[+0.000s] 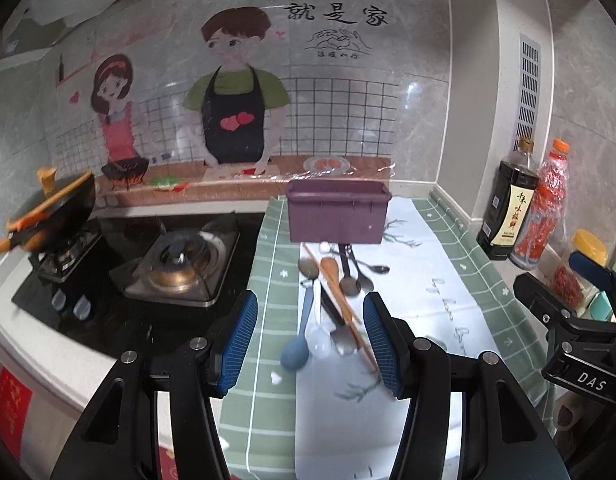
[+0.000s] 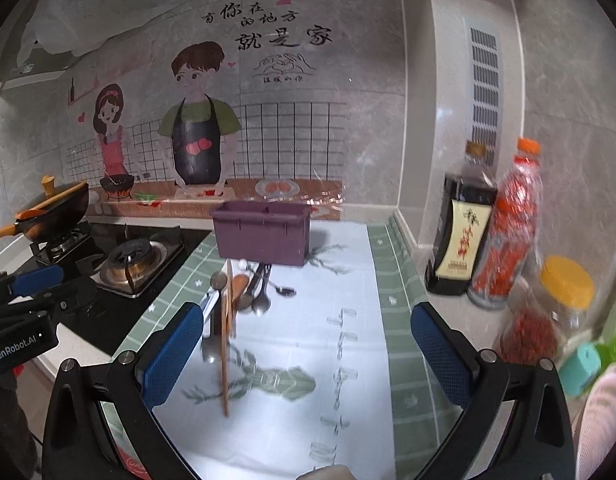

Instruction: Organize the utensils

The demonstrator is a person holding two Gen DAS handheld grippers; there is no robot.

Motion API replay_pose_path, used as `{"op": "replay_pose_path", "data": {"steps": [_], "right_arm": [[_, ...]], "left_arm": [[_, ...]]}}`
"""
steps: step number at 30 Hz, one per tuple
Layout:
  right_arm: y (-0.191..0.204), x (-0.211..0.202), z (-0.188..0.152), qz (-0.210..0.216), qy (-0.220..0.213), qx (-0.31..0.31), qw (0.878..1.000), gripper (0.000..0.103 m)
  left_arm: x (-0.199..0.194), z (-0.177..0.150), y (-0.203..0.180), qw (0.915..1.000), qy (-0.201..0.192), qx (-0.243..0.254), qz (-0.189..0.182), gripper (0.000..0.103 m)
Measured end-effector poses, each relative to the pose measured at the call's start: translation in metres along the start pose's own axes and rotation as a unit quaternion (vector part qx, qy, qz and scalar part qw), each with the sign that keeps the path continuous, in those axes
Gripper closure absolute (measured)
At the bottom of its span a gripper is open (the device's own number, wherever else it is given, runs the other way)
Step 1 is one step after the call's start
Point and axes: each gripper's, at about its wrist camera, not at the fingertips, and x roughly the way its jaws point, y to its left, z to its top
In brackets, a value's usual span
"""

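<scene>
A purple utensil bin (image 1: 338, 211) stands on the cloth near the back wall; it also shows in the right wrist view (image 2: 262, 234). In front of it lies a pile of utensils: a blue spoon (image 1: 296, 354), a clear white spoon (image 1: 319, 342), wooden chopsticks (image 1: 342, 306), a wooden spoon (image 1: 330, 266) and dark metal spoons (image 1: 350, 282). My left gripper (image 1: 311, 342) is open, its fingers on either side of the near end of the pile, holding nothing. My right gripper (image 2: 304, 356) is open and empty over the cloth, right of the chopsticks (image 2: 226, 344).
A gas stove (image 1: 176, 268) sits to the left, with a black wok (image 1: 58, 216) on the far burner. A soy sauce bottle (image 2: 460, 236), a red-filled bottle (image 2: 504, 236) and a yellow-lidded jar (image 2: 548, 312) stand at the right wall. The green and white cloth (image 2: 348, 360) covers the counter.
</scene>
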Motion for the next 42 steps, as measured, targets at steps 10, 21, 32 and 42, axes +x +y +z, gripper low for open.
{"op": "replay_pose_path", "data": {"steps": [10, 21, 32, 42], "right_arm": [[0.012, 0.037, 0.062, -0.004, -0.017, -0.015, 1.000, 0.000], [0.014, 0.104, 0.053, -0.067, 0.077, -0.002, 0.995, 0.000], [0.022, 0.214, 0.003, 0.010, 0.195, -0.025, 0.980, 0.024], [0.071, 0.321, 0.018, 0.160, 0.240, -0.101, 0.952, 0.071]], "left_arm": [[0.017, 0.079, 0.011, 0.9984, -0.037, 0.036, -0.022, 0.047], [0.092, 0.076, 0.060, 0.9948, 0.004, -0.032, -0.096, 0.050], [0.178, -0.002, 0.080, 0.9793, 0.166, -0.051, -0.103, 0.050], [0.195, 0.001, 0.112, 0.9829, 0.165, -0.078, -0.022, 0.050]]}}
